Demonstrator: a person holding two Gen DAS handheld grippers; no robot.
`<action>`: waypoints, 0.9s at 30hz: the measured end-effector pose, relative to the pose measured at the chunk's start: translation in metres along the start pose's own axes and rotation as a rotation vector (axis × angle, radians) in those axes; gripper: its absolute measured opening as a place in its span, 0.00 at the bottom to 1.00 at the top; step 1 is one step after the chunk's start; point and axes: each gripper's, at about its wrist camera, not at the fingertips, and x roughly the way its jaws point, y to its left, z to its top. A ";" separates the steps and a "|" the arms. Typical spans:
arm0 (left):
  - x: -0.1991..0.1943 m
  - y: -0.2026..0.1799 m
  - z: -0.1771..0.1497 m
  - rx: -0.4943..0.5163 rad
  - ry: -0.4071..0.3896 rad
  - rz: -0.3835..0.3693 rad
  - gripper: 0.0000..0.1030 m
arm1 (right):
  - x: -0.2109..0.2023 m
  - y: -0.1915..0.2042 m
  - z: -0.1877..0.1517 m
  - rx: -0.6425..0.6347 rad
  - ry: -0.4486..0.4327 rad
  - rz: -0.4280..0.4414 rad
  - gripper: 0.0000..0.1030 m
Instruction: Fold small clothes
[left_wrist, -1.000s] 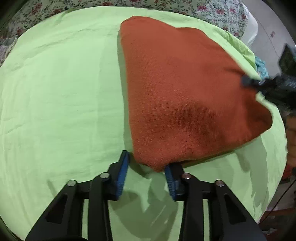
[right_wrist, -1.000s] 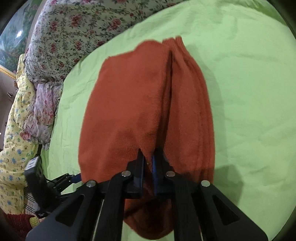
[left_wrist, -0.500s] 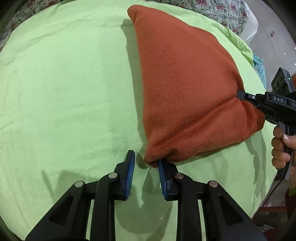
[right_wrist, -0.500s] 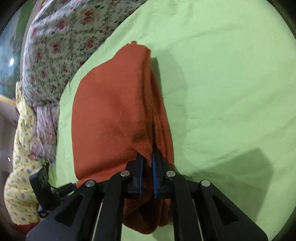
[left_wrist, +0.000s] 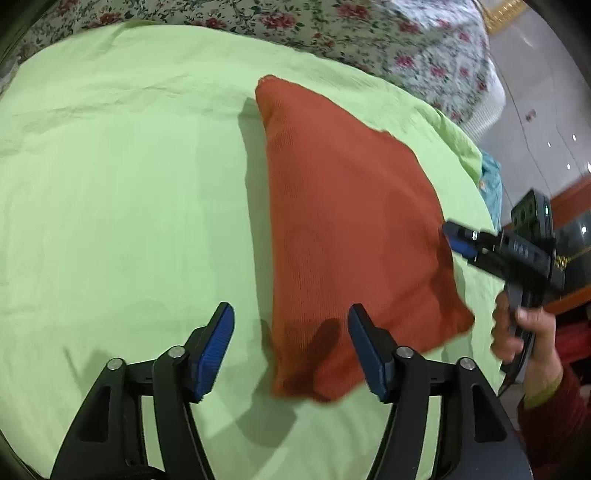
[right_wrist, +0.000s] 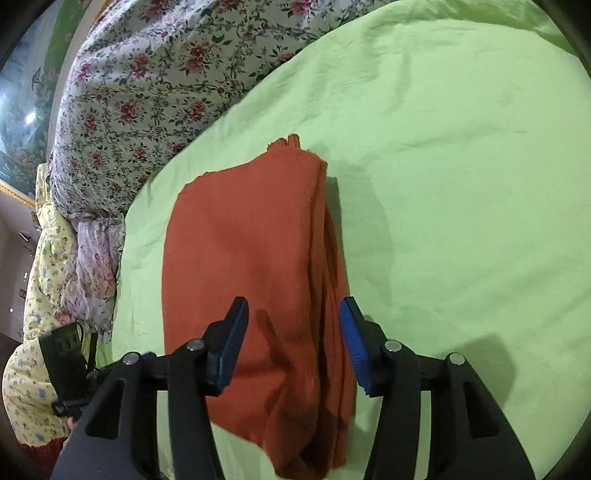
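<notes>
A rust-orange knitted garment lies folded on a light green sheet. My left gripper is open and empty, just above the garment's near corner. The right gripper shows at the garment's right edge in the left wrist view, held by a hand. In the right wrist view the folded garment lies below my right gripper, which is open and empty, its fingers spread over the near end. The folded layers stack along the garment's right side.
A floral bedspread lies beyond the green sheet. Yellow and pink floral fabrics bunch at the left in the right wrist view. A turquoise cloth and the bed's edge lie at the right in the left wrist view.
Both grippers have opened and let go of the garment, which now lies flat on the sheet. Both have drawn back slightly from it.
</notes>
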 end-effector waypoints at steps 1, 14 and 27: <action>0.003 0.000 0.006 -0.005 0.000 -0.002 0.70 | 0.005 0.000 0.003 -0.001 0.008 0.000 0.52; 0.094 -0.006 0.068 -0.114 0.032 -0.118 0.77 | 0.054 -0.017 0.028 0.018 0.076 0.087 0.64; 0.031 -0.003 0.047 -0.133 -0.044 -0.261 0.25 | 0.060 0.015 0.018 0.069 0.108 0.279 0.32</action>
